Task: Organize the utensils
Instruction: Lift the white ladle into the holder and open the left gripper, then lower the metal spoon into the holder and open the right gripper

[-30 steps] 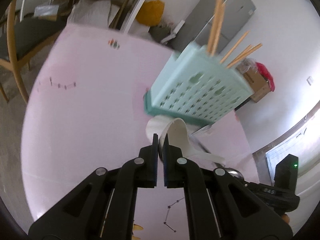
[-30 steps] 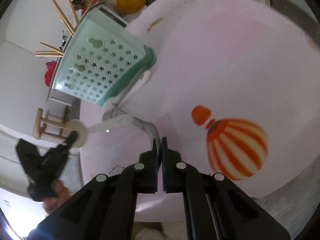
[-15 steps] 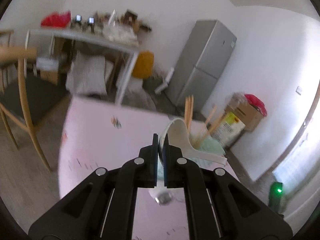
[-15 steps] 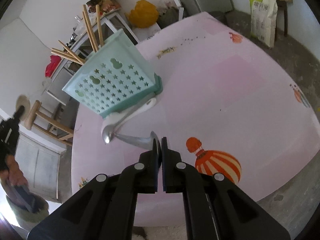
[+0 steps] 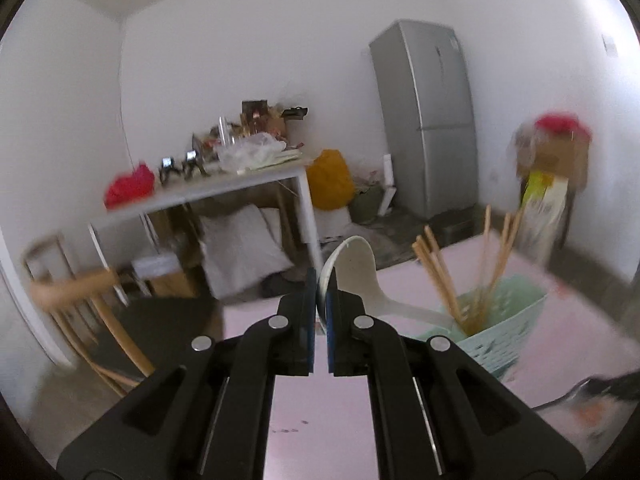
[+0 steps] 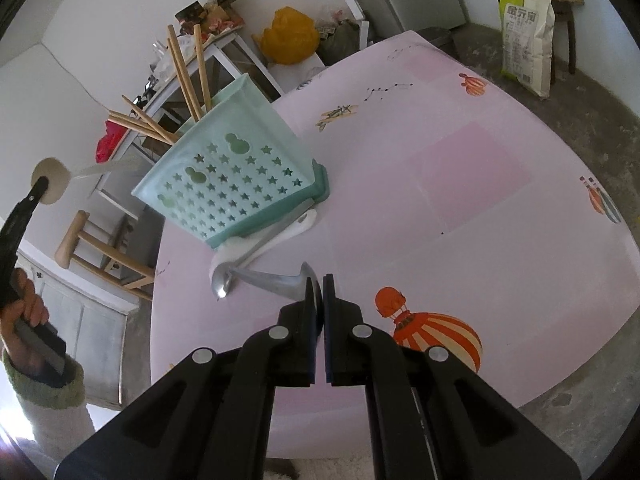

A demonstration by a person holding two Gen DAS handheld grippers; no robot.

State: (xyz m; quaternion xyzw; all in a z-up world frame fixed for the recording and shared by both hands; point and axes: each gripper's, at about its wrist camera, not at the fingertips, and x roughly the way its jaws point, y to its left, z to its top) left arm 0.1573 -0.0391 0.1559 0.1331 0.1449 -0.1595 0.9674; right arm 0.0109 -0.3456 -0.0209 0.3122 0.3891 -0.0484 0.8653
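A mint-green perforated utensil holder [image 6: 240, 184] [image 5: 500, 332] stands on the pink table [image 6: 460, 208] with wooden chopsticks [image 6: 184, 68] [image 5: 440, 276] in it. My left gripper [image 5: 320, 292] [image 6: 36, 188] is shut on the bowl of a white spoon [image 5: 354, 276] [image 6: 50, 180], held in the air to the left of the holder and above its rim, handle pointing toward it. My right gripper [image 6: 319, 292] is shut on one end of a metal spoon [image 6: 276, 278] that runs left, low over the table. A second metal spoon [image 6: 220, 286] and a white spoon [image 6: 280, 240] lie at the holder's base.
A hand and green-cuffed sleeve [image 6: 36, 376] carry the left gripper beyond the table's left edge. Beyond the table are a wooden chair [image 5: 100, 300], a cluttered white side table [image 5: 224, 192], a grey fridge [image 5: 432, 120] and a rice bag [image 6: 528, 40].
The left gripper rose with the white spoon from beside the holder's base to above its rim and levelled out. The right gripper lifted slightly with the metal spoon, then stayed still.
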